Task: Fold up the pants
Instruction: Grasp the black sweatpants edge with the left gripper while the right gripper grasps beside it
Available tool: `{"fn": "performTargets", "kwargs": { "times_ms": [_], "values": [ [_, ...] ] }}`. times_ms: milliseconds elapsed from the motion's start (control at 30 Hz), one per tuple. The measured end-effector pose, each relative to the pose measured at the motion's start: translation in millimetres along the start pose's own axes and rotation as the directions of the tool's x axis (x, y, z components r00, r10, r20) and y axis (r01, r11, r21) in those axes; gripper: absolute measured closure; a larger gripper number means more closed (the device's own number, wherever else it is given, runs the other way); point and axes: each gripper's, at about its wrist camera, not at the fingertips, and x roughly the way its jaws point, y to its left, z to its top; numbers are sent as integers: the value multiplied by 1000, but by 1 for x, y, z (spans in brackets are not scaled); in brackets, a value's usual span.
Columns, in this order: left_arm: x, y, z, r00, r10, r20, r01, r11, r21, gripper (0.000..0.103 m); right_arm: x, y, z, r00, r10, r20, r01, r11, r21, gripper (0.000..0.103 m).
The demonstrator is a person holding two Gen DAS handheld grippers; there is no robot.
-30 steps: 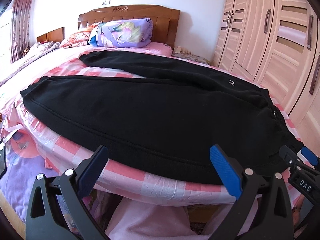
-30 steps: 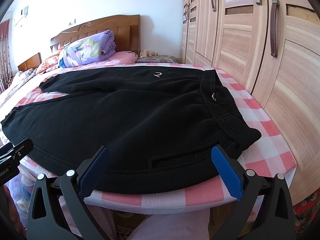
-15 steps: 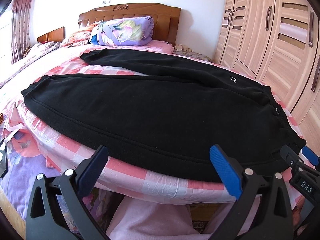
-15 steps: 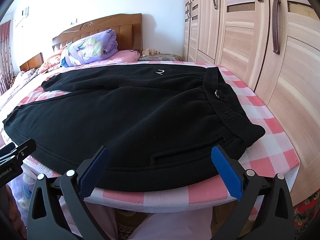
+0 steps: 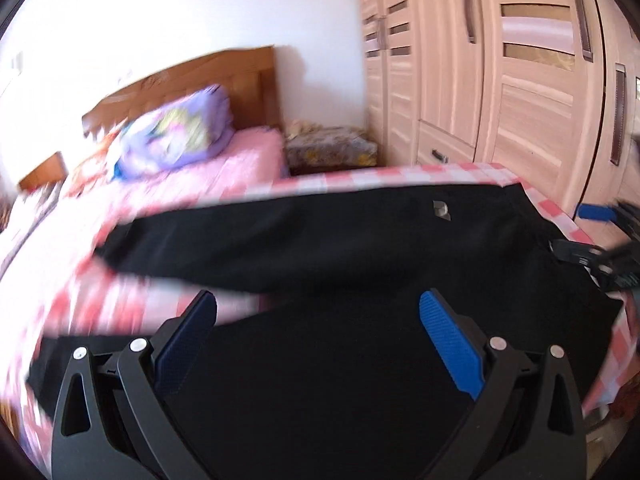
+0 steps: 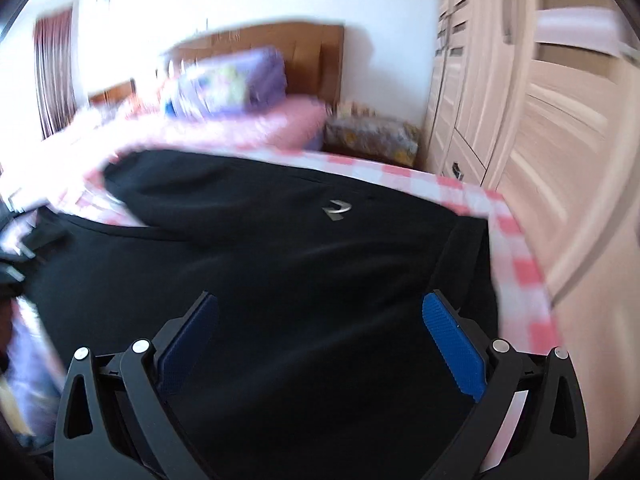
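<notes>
Black pants [image 5: 360,264] lie spread flat on the pink checked bed [image 5: 400,174], two legs running left, waistband at the right. They also fill the right wrist view [image 6: 300,272], with a small silver logo [image 6: 336,210]. My left gripper [image 5: 318,340] is open and empty, over the near leg. My right gripper [image 6: 320,340] is open and empty, over the hip area near the waistband [image 6: 464,264]. The right gripper also shows at the right edge of the left wrist view [image 5: 600,232]. Both views are motion-blurred.
A wooden headboard [image 5: 192,80] and a purple floral pillow [image 5: 176,136] are at the far end. A tall wooden wardrobe [image 5: 500,80] stands close along the bed's right side. A patterned nightstand [image 5: 328,150] sits between bed and wardrobe.
Both grippers have moved quickly forward from the bed's near edge to over the pants. Both remain open.
</notes>
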Motion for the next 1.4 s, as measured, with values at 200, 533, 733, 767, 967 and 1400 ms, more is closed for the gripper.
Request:
{"fn": "performTargets", "kwargs": {
  "times_ms": [200, 533, 733, 767, 967, 1400],
  "values": [
    [114, 31, 66, 961, -159, -224, 143, 986, -85, 2, 130, -61, 86, 982, 38, -187, -44, 999, -27, 4],
    [219, 72, 100, 926, -130, -355, 54, 975, -215, 3, 236, -64, 122, 926, 186, -328, -221, 973, -72, 17],
    [252, 73, 101, 873, -289, -392, 135, 917, -375, 50, 215, -52, 119, 928, 254, -274, -297, 946, -131, 67],
    [260, 74, 102, 856, -338, -391, 151, 887, -437, 50, 202, -44, 117, 943, 224, -248, -273, 945, -183, 72],
    [271, 64, 106, 789, -530, -311, 232, 726, -648, 29, 124, -2, 89, 993, 110, -35, -115, 924, -366, 75],
    [231, 29, 91, 864, -438, -248, 227, 779, -584, 90, 46, 60, -4, 976, -76, 206, 156, 899, -408, 93]
  ]
}}
